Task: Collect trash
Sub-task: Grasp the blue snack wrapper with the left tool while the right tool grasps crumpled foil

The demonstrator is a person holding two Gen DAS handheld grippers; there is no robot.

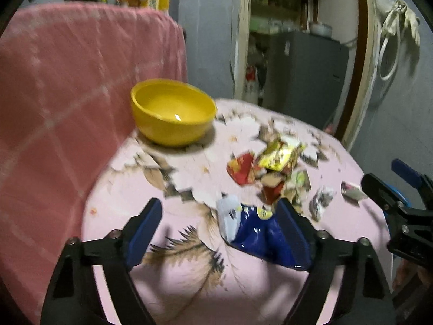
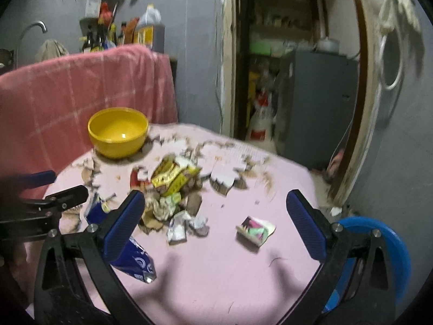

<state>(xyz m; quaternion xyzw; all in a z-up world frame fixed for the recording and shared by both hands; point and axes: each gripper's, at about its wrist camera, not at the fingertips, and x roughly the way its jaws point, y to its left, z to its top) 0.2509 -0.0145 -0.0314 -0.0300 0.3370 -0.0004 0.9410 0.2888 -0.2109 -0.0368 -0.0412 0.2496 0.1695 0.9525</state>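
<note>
Left wrist view shows the left gripper (image 1: 220,227) with its jaws parted wide over the near edge of a pink floral tablecloth (image 1: 189,284), holding nothing; the blue wrapper (image 1: 257,233) lies just inside its right finger, not pinched. In the right wrist view the right gripper (image 2: 216,222) also stands wide open and empty, aimed at the litter.

The trash sits mid-table: a heap of crumpled wrappers (image 2: 173,189), yellow, red and pale green, with small foil scraps at its near edge and a lone pink-and-green wrapper (image 2: 255,230) further right, apart from the heap. The yellow bowl (image 2: 117,132) stands empty at the far left, clear of the pile.

My worry is the flatness and lightness of these pieces. A finger coming in low could shove the blue wrapper off the near edge rather than catch it, or snag the cloth and drag the pile. Both grippers sit close together, so they could also knock each other.
</note>
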